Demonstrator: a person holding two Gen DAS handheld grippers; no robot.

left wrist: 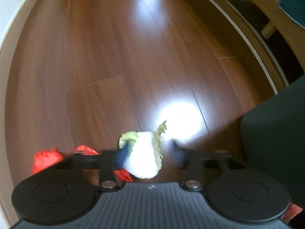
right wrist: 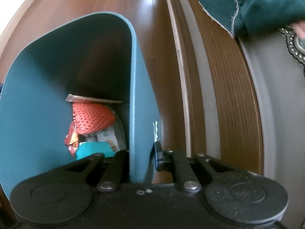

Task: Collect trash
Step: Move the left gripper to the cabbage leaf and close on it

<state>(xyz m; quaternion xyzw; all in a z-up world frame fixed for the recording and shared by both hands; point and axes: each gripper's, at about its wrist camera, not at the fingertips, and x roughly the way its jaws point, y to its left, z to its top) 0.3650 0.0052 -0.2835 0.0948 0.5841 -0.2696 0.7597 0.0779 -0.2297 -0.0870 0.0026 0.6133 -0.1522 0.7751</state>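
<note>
In the left wrist view my left gripper [left wrist: 150,152] is open. A white cabbage piece with green leaf edges [left wrist: 144,156] lies between its fingers, touching the left fingertip [left wrist: 122,156] and apart from the right one. Red crumpled wrappers [left wrist: 45,159] lie on the wooden floor beneath. The teal trash bin [left wrist: 274,133] stands at the right. In the right wrist view my right gripper [right wrist: 142,158] is shut on the bin's wall [right wrist: 141,133]. Inside the bin lie a red foam fruit net [right wrist: 91,118], snack wrappers [right wrist: 71,141] and a teal item [right wrist: 91,149].
Brown wooden floor [left wrist: 114,57] stretches ahead of the left gripper. A wooden door frame [right wrist: 228,95] runs beside the bin. Teal cloth [right wrist: 257,5] lies at the upper right of the right wrist view. A white wall and baseboard [left wrist: 7,28] edge the left.
</note>
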